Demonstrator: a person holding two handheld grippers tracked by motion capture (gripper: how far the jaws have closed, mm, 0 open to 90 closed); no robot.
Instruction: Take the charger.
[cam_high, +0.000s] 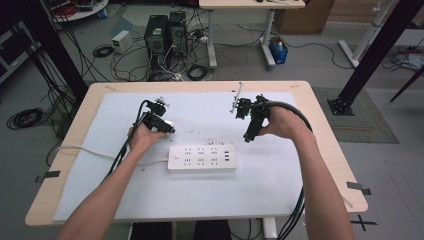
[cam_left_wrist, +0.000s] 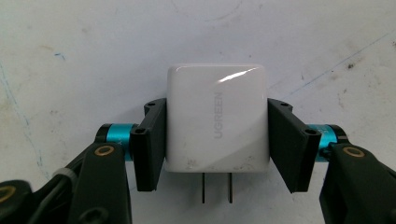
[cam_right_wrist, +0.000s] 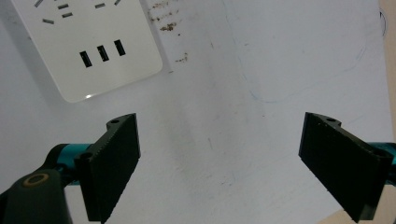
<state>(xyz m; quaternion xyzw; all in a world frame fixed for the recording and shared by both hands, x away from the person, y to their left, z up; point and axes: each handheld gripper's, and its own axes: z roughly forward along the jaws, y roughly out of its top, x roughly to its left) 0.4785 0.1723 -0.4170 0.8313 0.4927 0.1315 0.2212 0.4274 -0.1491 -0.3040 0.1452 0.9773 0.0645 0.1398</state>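
Note:
A white UGREEN wall charger (cam_left_wrist: 217, 119) lies flat on the white mat, its two metal prongs (cam_left_wrist: 216, 187) pointing back toward the camera. My left gripper (cam_left_wrist: 217, 105) is shut on it, one black pad against each side. In the high view that gripper (cam_high: 169, 128) sits just above the left end of a white power strip (cam_high: 201, 158). My right gripper (cam_high: 248, 136) hovers off the strip's upper right corner, pointing down. Its jaws (cam_right_wrist: 223, 126) stand wide open with only bare mat between them. The strip's USB end (cam_right_wrist: 93, 42) shows at upper left.
The white mat (cam_high: 280, 180) covers most of a wooden table (cam_high: 325, 125). The strip's white cord (cam_high: 85, 149) runs off to the left. A thin rod fixture (cam_high: 237, 96) stands near the mat's far edge. Computers and cables lie on the floor beyond.

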